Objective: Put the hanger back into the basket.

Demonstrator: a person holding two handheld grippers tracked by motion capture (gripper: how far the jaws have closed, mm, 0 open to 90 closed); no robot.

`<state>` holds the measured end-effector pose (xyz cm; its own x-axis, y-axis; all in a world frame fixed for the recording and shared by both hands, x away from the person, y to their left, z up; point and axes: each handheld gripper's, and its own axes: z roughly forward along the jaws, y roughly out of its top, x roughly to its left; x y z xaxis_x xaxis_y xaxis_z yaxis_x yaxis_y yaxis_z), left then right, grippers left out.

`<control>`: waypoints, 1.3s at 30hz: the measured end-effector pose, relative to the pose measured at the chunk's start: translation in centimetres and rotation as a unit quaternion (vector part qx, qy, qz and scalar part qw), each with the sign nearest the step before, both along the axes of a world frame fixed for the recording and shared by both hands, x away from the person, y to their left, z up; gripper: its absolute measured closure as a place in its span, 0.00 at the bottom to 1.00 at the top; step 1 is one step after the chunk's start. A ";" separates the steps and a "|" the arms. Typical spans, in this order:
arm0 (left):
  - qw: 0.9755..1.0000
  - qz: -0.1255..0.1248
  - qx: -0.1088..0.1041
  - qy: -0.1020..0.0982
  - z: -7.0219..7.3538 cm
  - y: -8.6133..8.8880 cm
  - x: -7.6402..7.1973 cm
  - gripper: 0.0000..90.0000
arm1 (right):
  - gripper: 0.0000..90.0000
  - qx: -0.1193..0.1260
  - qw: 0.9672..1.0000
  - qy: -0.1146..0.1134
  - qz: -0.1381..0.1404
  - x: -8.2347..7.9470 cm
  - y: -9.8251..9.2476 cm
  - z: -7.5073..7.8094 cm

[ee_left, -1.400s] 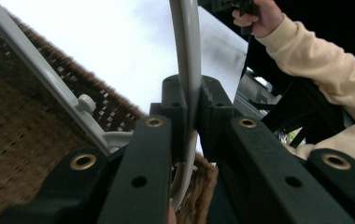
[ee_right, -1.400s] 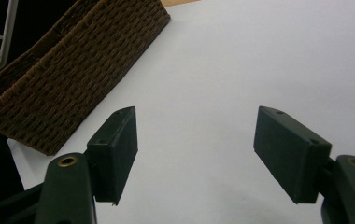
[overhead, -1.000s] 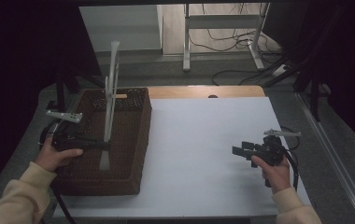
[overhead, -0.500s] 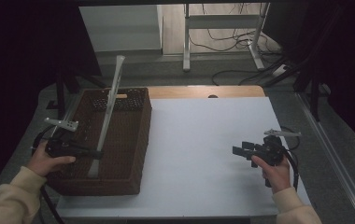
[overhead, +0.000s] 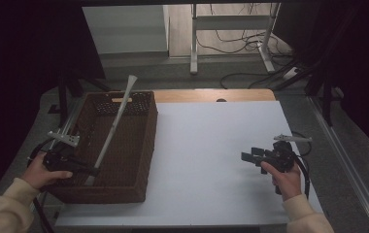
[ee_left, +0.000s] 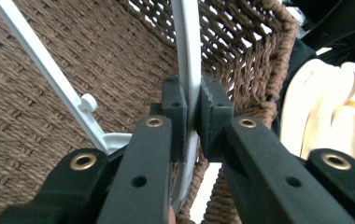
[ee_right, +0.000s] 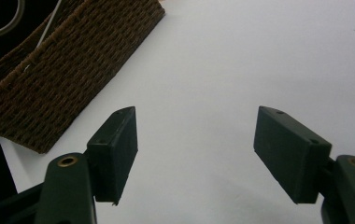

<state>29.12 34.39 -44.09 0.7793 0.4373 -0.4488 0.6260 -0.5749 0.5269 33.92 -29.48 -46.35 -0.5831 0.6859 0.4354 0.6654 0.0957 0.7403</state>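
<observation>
From above, the left gripper (overhead: 91, 171), clamped on the long white stick (overhead: 114, 127), has tipped it over and lowered it into the wicker basket (overhead: 146, 145); the right gripper (overhead: 245, 156) idles, jaws apart. Left gripper view: the pads pinch the stick (ee_left: 188, 70) inside the basket (ee_left: 49, 107). It looks nearly stowed.

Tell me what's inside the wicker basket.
Inside the wicker basket, a long white rod leans out over the far rim, clamped by the left gripper. The near wall hides part of the floor.
</observation>
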 end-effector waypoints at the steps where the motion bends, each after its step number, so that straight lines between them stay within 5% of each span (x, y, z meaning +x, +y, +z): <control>1: 1.000 -0.004 0.005 0.001 -0.1 0.0 0.0 0.91 | 0.34 0.000 1.000 0.000 0.000 0.0 0.0 0.0; 4: 1.000 -0.013 0.020 0.007 -0.5 -0.2 0.1 0.91 | 0.34 0.000 1.000 0.003 -0.001 0.0 -0.1 0.0; 8: 0.999 0.010 0.036 0.007 -0.7 -0.1 0.3 0.90 | 0.34 0.001 1.000 0.002 -0.002 0.0 -0.1 0.0; 11: 0.999 0.039 0.031 -0.007 -0.5 0.6 0.4 0.70 | 0.34 0.001 1.000 0.002 -0.001 0.0 -0.1 0.0; 18: 0.997 0.050 0.061 -0.003 -0.7 -0.2 0.4 0.56 | 0.34 0.001 1.000 0.002 -0.002 0.0 -0.1 0.0; 28: 0.993 0.093 0.023 -0.065 0.8 -0.9 -0.3 0.39 | 0.33 0.001 1.000 -0.001 -0.004 0.1 -0.2 0.0; 39: 0.983 0.123 -0.032 -0.133 2.9 -4.8 -1.7 0.32 | 0.29 -0.029 0.999 -0.021 0.011 0.1 -0.1 0.4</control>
